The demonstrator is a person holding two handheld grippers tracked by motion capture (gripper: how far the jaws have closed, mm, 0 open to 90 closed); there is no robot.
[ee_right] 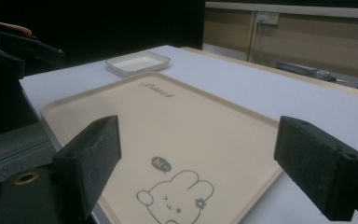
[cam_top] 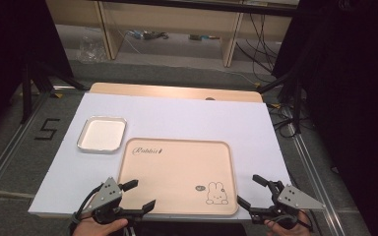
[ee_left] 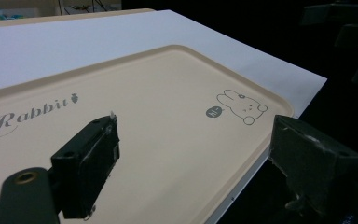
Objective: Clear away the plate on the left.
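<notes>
Tray [cam_top: 177, 172] reads "Rabbit" (bubble "hi"); floor [cam_top: 10, 147] marked "5".

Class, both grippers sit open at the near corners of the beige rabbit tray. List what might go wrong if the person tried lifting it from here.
1. The beige rectangular plastic tray reaches the table's near edge, so a nudge from the open left gripper might push it askew.
2. The open right gripper sits off the tray's corner; uneven grips could tilt it.
3. The small white rectangular dish lies close to the tray's far left corner; a sliding tray may bump it.

A lab: tripod legs [cam_top: 32, 83], loose floor cables [cam_top: 256, 29].
</notes>
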